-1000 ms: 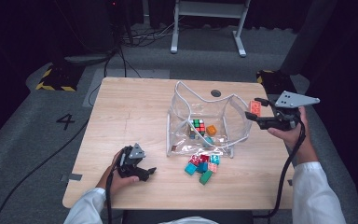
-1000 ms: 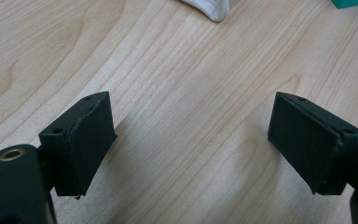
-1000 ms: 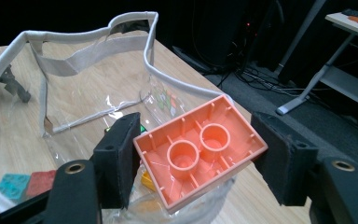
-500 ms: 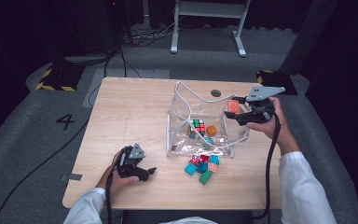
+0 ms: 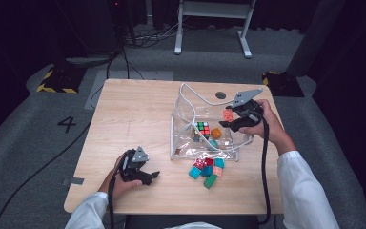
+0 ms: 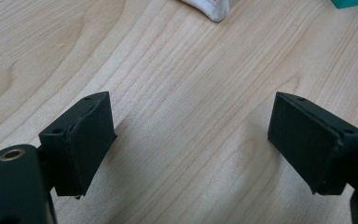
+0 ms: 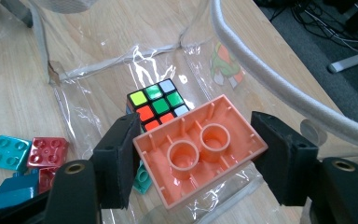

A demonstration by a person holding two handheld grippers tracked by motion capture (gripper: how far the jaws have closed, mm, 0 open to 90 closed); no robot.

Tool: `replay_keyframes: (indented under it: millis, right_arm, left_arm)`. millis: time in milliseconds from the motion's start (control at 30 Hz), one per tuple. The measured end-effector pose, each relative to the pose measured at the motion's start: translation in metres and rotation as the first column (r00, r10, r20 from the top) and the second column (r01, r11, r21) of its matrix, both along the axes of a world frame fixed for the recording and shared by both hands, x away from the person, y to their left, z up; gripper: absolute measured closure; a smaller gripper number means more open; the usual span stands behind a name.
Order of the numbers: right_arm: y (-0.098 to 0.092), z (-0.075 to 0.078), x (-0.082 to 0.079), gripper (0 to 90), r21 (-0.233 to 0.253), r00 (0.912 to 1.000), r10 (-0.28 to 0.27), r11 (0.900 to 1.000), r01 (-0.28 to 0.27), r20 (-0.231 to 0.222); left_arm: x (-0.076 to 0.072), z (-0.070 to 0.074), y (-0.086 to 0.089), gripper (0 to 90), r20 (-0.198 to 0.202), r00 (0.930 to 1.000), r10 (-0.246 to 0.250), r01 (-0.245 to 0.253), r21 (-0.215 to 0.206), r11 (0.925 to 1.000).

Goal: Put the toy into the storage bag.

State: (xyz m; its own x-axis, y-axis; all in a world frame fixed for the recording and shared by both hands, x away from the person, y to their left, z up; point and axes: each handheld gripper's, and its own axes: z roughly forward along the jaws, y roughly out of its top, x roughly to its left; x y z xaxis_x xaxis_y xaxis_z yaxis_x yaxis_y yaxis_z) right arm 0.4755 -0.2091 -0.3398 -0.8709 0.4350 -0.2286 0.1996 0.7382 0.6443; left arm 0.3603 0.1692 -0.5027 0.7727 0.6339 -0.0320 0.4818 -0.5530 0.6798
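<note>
Right gripper [image 7: 193, 161] pinches orange brick [image 7: 199, 148] by its short ends, hollow underside toward camera — held above open clear bag [image 5: 190, 143], over puzzle cube [image 7: 157, 104] inside. Left gripper [image 6: 191, 140] low over bare wooden table [image 5: 138, 109], jaws spread, nothing between. Loose bricks [image 5: 207, 169] lie just outside bag, near edge.

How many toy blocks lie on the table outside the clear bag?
About 5 plastic toy blocks, clustered on the wooden table just in front of the clear plastic bag: teal, red, teal, salmon and green. Others may be hidden in the pile.
</note>
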Motion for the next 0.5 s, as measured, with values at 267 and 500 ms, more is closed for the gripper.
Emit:
replay_keyframes:
  millis: [267, 500]
  right_arm:
    - [0.008, -0.010, 0.013, 35.6, -0.184, 1.0000, -0.007, 0.983, 0.008, 0.005]
    - [0.007, -0.021, 0.022, 35.5, -0.287, 0.9969, -0.074, 0.956, 0.064, -0.025]
  left_arm:
    - [0.000, 0.000, 0.000, 14.6, 0.000, 1.0000, 0.000, 0.000, 0.000, 1.0000]
    - [0.000, 0.000, 0.000, 14.6, 0.001, 1.0000, -0.001, 0.001, 0.003, 1.0000]
